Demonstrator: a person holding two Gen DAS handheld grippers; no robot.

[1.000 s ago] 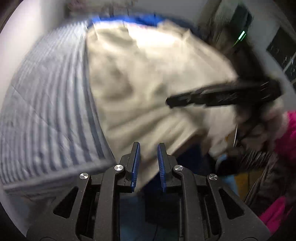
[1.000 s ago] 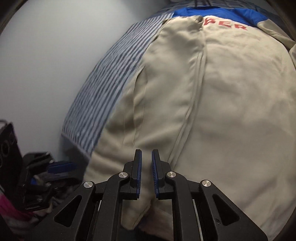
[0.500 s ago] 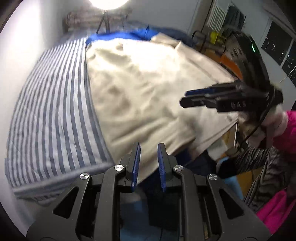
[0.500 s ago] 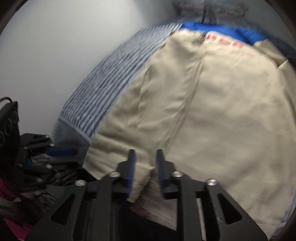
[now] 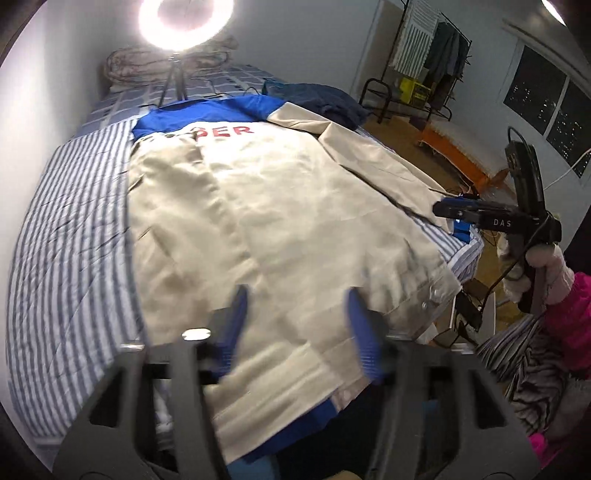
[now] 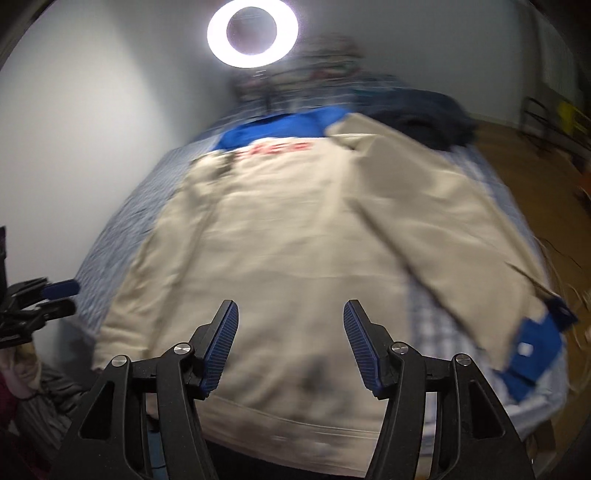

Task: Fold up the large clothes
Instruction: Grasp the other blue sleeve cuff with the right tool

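A beige jacket (image 5: 295, 206) with a blue yoke and red letters lies back-up on the striped bed (image 5: 74, 229). One sleeve is folded in over its left side. The other sleeve (image 6: 443, 229) stretches out to the right and ends in a blue cuff (image 6: 535, 343). My left gripper (image 5: 299, 332) hovers above the hem, blurred, jaws opening with nothing between them. My right gripper (image 6: 290, 339) hangs over the hem's middle, jaws also opening and empty. In the left wrist view, the right gripper (image 5: 454, 212) sits near the outstretched cuff, held by a hand (image 5: 535, 266).
A ring light (image 5: 186, 22) on a tripod stands at the bed's head by a rolled blanket. A dark blue garment (image 5: 325, 99) lies at the far right of the bed. A clothes rack (image 5: 424, 55) and orange bench (image 5: 454, 147) stand beyond. A wall runs along the left.
Both grippers went from nearly shut to wide open and lifted back from the jacket's hem. The right one swung rightwards, from the hem's left corner to its middle.
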